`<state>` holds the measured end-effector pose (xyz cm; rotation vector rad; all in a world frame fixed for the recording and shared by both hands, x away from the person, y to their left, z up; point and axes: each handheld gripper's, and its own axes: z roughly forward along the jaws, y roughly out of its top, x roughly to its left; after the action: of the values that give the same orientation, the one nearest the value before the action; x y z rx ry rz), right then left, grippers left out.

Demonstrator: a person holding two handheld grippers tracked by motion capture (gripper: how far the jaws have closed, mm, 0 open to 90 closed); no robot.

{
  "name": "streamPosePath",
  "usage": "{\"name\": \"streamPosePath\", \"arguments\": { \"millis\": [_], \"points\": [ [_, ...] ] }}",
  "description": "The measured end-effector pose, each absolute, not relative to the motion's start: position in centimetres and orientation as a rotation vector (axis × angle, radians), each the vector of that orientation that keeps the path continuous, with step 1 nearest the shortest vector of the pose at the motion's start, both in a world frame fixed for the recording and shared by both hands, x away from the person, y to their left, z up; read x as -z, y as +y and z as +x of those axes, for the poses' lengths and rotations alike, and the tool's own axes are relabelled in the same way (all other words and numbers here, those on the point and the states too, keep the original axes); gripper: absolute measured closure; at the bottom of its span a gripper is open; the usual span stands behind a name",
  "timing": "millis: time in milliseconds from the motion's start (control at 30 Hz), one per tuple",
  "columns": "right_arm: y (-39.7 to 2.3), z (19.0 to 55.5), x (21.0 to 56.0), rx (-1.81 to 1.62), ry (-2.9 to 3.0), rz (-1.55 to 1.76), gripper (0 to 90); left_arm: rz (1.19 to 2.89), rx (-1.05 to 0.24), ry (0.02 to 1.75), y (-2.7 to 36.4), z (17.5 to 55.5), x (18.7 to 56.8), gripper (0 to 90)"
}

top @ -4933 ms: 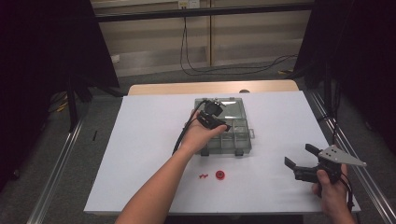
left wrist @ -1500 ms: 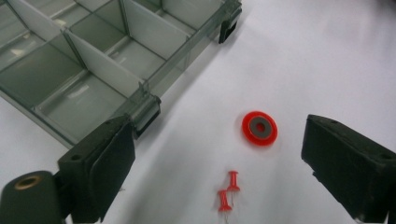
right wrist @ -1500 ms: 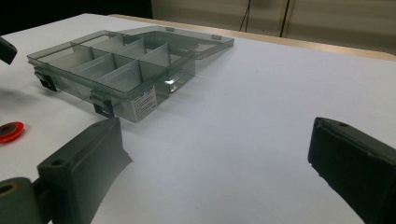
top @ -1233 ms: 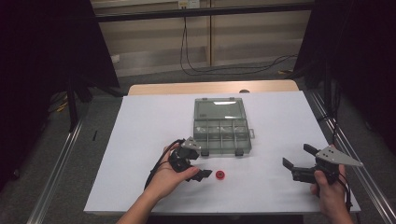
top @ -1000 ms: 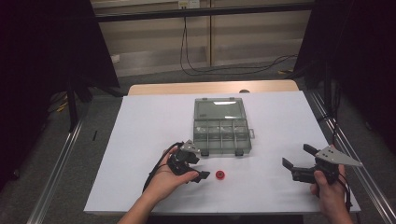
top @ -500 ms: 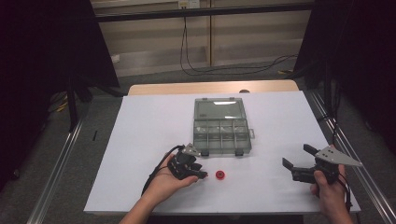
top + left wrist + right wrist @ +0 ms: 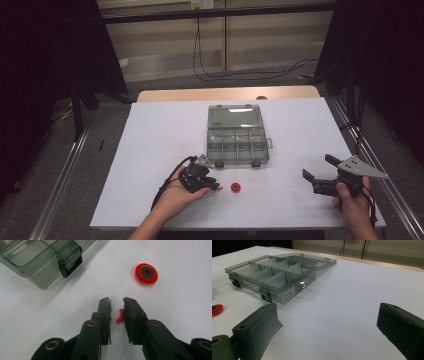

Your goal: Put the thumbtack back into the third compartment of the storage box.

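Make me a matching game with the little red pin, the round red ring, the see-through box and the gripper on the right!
Things:
1. small red push pin
2. round red ring with a grey middle
3. clear grey plastic compartment box
4. right gripper

States:
A. lid open
B. jaws wide apart, nothing between them
C. between the left gripper's jaws
D. lying flat on the white table, untouched

Pairs: 1-C, 2-D, 3-A, 4-B

We see a rectangular table [image 7: 150, 150] with a white matte top and a pale wooden far edge [image 7: 225, 94], standing on a grey floor [image 7: 165, 82]. Behind it runs a beige panelled wall [image 7: 260, 35], with black cables [image 7: 210, 60] hanging down, dark drapes [image 7: 45, 50] at both sides, and aluminium rails [image 7: 65, 175].
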<state>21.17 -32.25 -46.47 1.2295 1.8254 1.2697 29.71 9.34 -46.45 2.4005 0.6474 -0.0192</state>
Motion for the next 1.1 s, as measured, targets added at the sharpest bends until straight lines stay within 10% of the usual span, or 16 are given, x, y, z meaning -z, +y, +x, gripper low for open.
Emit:
{"name": "streamPosePath", "arguments": {
  "millis": [1100],
  "points": [
    [-32.4,21.14,46.4,-1.274,1.816,1.232,3.3,2.405,-0.001,0.632,9.22,30.04,46.27,84.0]
  ]
}}
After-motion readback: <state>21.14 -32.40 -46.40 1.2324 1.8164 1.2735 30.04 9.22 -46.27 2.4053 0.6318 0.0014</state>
